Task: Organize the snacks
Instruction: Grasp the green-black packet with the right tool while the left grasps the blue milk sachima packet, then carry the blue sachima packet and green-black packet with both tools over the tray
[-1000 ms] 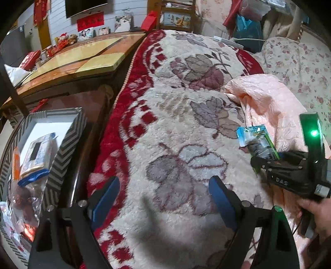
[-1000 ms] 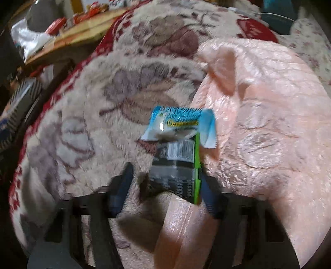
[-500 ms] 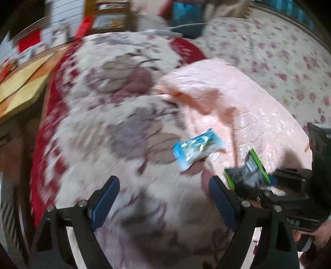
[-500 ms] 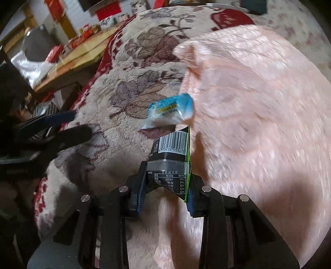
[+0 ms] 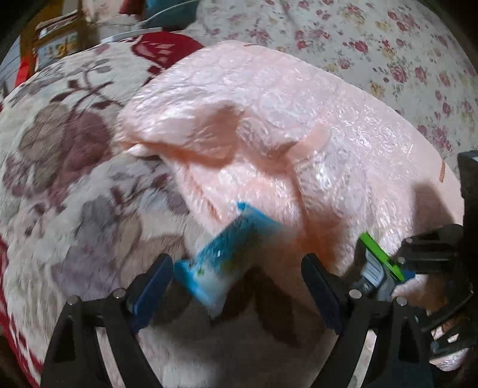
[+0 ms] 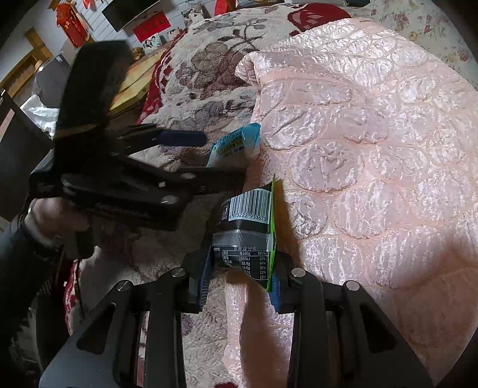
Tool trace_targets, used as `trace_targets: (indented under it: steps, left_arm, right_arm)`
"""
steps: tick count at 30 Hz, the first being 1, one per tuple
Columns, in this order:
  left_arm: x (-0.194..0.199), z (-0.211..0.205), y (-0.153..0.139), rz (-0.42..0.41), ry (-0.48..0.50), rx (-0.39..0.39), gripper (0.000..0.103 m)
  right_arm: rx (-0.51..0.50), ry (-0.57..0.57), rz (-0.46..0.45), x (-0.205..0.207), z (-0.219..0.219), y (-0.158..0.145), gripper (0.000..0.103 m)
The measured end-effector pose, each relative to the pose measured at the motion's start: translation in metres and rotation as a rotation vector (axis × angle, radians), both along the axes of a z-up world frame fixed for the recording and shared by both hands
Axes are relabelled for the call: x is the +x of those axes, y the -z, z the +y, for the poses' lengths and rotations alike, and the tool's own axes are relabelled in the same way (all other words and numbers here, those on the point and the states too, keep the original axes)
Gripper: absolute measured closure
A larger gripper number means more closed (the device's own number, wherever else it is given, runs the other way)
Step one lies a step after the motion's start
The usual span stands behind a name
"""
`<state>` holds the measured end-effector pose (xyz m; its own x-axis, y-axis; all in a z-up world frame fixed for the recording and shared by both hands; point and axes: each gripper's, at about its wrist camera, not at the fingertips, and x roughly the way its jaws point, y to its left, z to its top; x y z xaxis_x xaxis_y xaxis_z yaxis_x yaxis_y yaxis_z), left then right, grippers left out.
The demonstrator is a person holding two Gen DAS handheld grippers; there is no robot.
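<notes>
at the bottom centre of the right wrist view, the right gripper [image 6: 239,277] was clamped on a black snack packet with a green edge [image 6: 248,226], its blue pads pressed against both sides of the packet's lower end, barcode and nutrition table facing the camera. the same packet [image 5: 378,268] showed at the lower right of the left wrist view. in that view the left gripper [image 5: 237,286] sat at the bottom with its jaws spread wide and nothing between the pads gripped; a blurred blue and white snack packet [image 5: 221,262] lay just ahead between the fingers, closer to the left one. from the right wrist view, that packet [image 6: 236,144] sat mid-frame at the seam where the pink quilted blanket [image 6: 373,149] met the cream floral plush blanket [image 6: 209,65], and the left gripper [image 6: 203,155] reached in from the left. beyond, at the upper left, a wooden table [image 6: 140,80] stood beside the bed, with a dark screen [image 6: 131,12] on the wall.
</notes>
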<state>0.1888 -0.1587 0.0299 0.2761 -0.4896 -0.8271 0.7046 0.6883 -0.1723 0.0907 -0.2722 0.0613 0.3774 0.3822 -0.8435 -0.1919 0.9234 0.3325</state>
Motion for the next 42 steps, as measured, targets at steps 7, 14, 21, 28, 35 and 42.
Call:
trace_targets:
  steps: [7, 14, 21, 28, 35, 42]
  left_arm:
    - [0.002, -0.006, 0.006, 0.027, 0.012, 0.013, 0.07]
    - [-0.02, 0.029, -0.008, 0.006, -0.137, -0.007, 0.071]
    - [-0.063, 0.078, -0.034, -0.046, -0.306, 0.004, 0.071]
    - [-0.106, 0.122, -0.041, -0.093, -0.495, 0.035, 0.071]
    - [-0.151, 0.162, -0.047, -0.072, -0.647, 0.047, 0.071]
    - [-0.181, 0.192, -0.056, -0.099, -0.75, 0.067, 0.071]
  right_arm:
    - [-0.009, -0.015, 0.003, 0.001, 0.002, 0.003, 0.073]
    - [0.021, -0.026, -0.012, -0.001, 0.004, -0.002, 0.073]
    - [0.043, -0.082, -0.048, -0.012, 0.027, -0.014, 0.073]
    - [0.06, -0.124, -0.055, -0.03, 0.057, -0.021, 0.073]
    - [0.056, -0.212, -0.076, -0.049, 0.102, -0.032, 0.073]
    - [0.046, -0.294, -0.078, -0.063, 0.14, -0.039, 0.073]
